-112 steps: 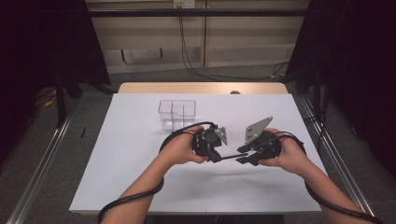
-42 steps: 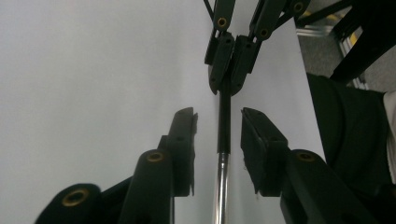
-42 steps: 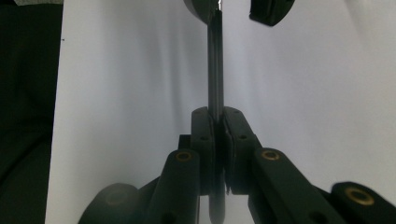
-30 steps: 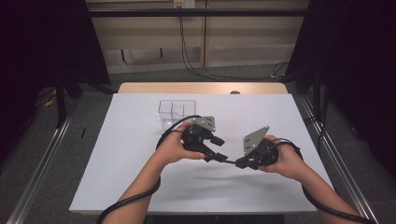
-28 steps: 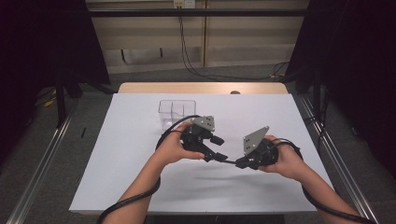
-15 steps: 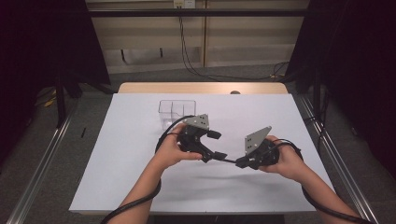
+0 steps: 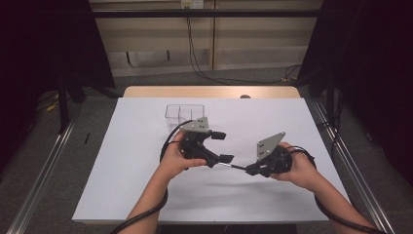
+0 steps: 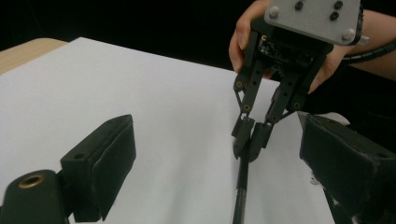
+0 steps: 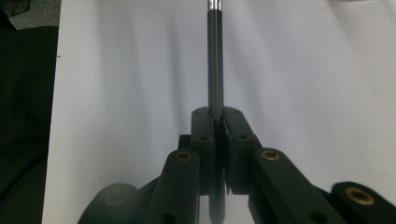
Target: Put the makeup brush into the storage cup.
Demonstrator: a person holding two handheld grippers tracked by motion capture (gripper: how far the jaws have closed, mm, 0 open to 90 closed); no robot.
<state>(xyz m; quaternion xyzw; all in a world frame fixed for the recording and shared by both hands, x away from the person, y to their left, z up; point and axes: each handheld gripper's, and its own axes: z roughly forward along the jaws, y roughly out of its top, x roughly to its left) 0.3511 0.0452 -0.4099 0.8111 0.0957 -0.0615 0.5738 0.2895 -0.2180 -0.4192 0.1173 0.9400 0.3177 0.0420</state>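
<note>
Right gripper view — right gripper [image 9: 218, 123] jaws clamped on a thin black pen [image 9: 215, 60]; left gripper [image 7: 220, 146] gapes wide, holding nothing, over the white table [image 7: 146, 161].

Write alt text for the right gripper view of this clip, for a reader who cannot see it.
The right tool, seen from its own camera, is shut on a thin black pen that runs straight up from between the jaws to a silver band at the top edge. Behind it lies the white table, with a dark area along the left.
</note>
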